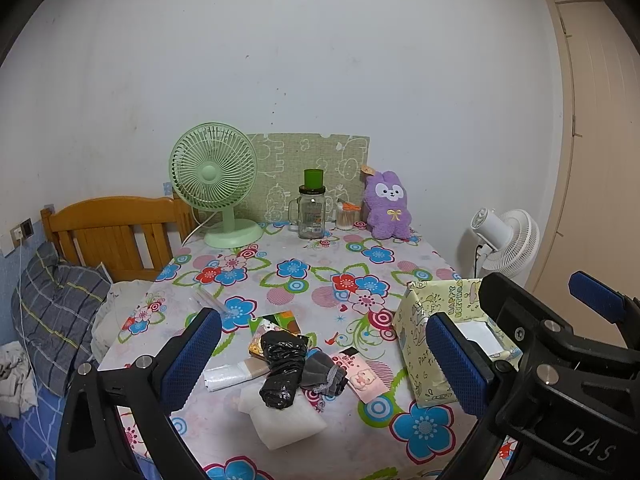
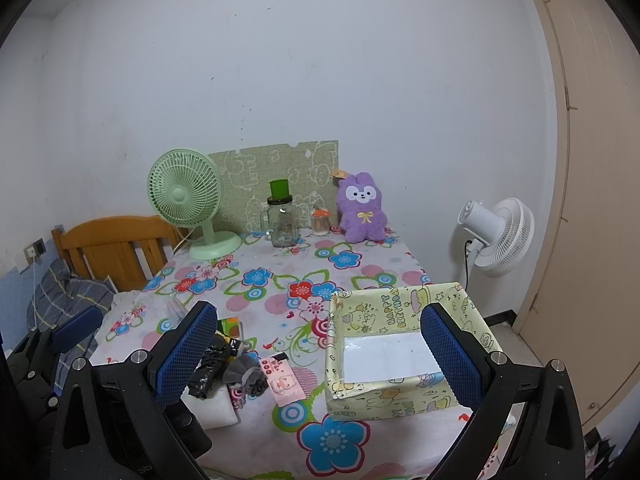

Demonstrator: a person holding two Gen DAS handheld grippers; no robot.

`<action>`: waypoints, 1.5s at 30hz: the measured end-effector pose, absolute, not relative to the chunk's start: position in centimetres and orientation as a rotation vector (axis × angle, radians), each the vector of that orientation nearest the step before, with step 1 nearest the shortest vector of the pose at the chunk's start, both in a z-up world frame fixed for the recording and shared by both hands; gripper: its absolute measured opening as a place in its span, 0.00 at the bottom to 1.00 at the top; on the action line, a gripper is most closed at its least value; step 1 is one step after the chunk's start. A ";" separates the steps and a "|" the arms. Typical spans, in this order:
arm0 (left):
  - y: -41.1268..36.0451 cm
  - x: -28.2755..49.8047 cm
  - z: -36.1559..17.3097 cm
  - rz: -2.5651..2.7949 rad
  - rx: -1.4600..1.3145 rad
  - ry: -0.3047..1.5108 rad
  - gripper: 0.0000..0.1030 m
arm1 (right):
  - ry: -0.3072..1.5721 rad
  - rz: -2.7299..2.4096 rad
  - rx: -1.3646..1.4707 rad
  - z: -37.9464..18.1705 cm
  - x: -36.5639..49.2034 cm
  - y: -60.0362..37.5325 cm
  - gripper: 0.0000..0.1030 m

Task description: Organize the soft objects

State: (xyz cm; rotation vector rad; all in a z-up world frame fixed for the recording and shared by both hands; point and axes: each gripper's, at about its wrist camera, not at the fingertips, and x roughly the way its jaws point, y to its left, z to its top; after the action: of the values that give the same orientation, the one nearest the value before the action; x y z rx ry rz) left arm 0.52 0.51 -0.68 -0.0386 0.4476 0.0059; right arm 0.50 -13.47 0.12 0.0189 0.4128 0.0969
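Black crinkled plastic, a bag (image 1: pixel 282 368) bunched into a roll, lies on top of a small heap near the front of the table (image 1: pixel 304 276), touching a grey sock (image 1: pixel 324 372), a pink packet (image 1: pixel 362 380), a clear plastic bag (image 1: pixel 228 376) and a white pad (image 1: pixel 286 416) underneath. Just to the right of the heap stands an open box (image 2: pixel 404 396) wrapped in yellow birthday paper, with nothing in it. The left hand-held gripper (image 1: pixel 324 360) hovers above the heap with its jaws spread wide and nothing between them; the right hand-held gripper (image 2: pixel 320 356) is likewise spread and empty, and looks onto the box and the heap's right edge. Nothing seems sorted yet, and the box is probably where the soft things belong. The main risk lies in the overlap: jaws closing on the black bag could catch the sock or the packet as well and drag them off the near edge. Slick plastic may slide out of a loose pinch. The light paper box could shift or tip if a gripper knocks its wall. The two grippers hang close together, so they may bump. The glass jar (image 1: pixel 311 216), green fan (image 1: pixel 216 184) and purple plush rabbit (image 1: pixel 387 206) stand well apart at the back.
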 end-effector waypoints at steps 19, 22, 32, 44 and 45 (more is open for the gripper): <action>0.6 0.6 -0.6 0.008 -0.038 0.448 0.99 | 0.414 0.098 0.018 0.3 0.5 -13.5 1.00; 0.6 0.6 -0.6 0.008 -0.038 0.448 0.99 | 0.412 0.098 0.018 0.3 0.5 -13.4 1.00; 0.6 0.5 -0.6 0.008 -0.038 0.447 0.99 | 0.412 0.098 0.018 0.3 0.5 -13.4 1.00; 0.6 0.4 -0.7 0.007 -0.039 0.447 0.98 | 0.412 0.098 0.018 0.3 0.5 -13.4 1.00; 0.6 0.5 -0.5 0.006 -0.039 0.449 0.98 | 0.412 0.098 0.018 0.3 0.5 -13.4 1.00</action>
State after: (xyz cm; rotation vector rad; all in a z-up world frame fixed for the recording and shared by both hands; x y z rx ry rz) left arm 0.54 0.56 -0.54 -0.0386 0.4490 0.0060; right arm 0.49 -13.41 0.31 0.0179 0.4117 0.0977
